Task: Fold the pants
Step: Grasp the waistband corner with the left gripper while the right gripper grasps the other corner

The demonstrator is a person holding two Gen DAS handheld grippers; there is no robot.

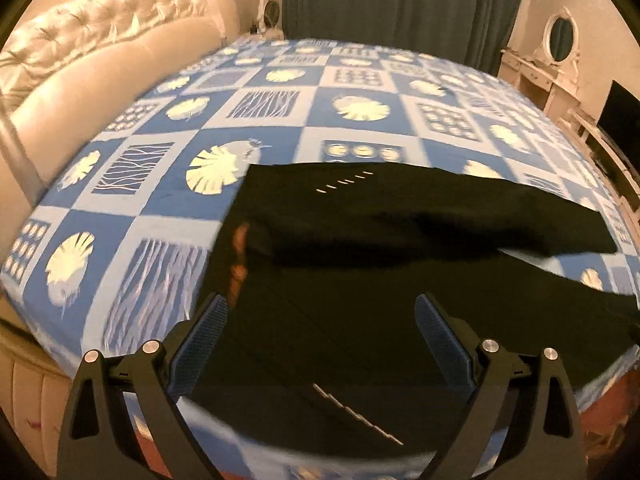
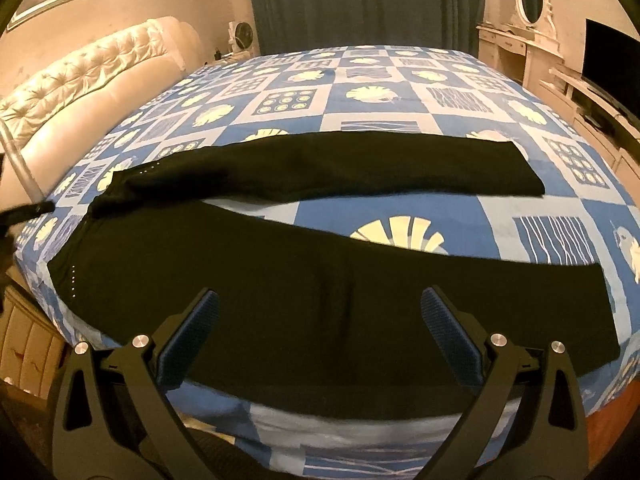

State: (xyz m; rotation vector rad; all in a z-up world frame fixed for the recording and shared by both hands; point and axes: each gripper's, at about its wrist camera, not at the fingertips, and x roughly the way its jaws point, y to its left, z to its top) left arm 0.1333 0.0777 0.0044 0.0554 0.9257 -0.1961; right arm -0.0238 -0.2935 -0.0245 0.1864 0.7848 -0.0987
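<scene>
The black fabric pants (image 2: 320, 292) are laid flat on the bed covered by a blue-and-white patchwork sheet with pale leaf prints (image 2: 400, 92). In the right wrist view, the waist end is located at 9 o'clock, and the two legs are extended toward 3 o'clock, separated by a wedge of exposed sheet.

The right gripper (image 2: 320, 312) is held wide open above the nearer leg. Its blue ribbed pads (image 2: 448, 340) are spread well apart, and nothing is held between them. Contact with the fabric cannot be determined.

The left gripper (image 1: 322, 320) is likewise held wide open over the waist area of the pants (image 1: 360, 280). Nothing is clamped between its blue pads (image 1: 200, 344). A row of small white marks (image 1: 344, 181) is visible on the far leg, toward 12 o'clock of the gripper.
</scene>
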